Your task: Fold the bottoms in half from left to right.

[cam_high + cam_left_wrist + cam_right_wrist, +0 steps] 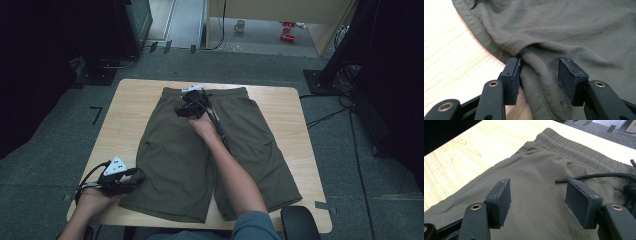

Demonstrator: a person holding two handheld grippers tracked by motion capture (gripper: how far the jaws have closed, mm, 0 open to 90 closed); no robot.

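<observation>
Folding's barely begun: shorts (210, 150) still flat, my left gripper (539, 75) loosely straddles the hem, right gripper (537, 202) open, empty.

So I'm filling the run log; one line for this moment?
shorts: flat on table | left gripper: open, hem fold between jaws | right gripper: open above waistband

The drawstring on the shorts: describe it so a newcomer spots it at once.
Find the wooden table, then the olive shorts spread flat on it. Near their elastic waistband, the drawstring is a thin black cord, the one dark line on the green cloth.
</observation>
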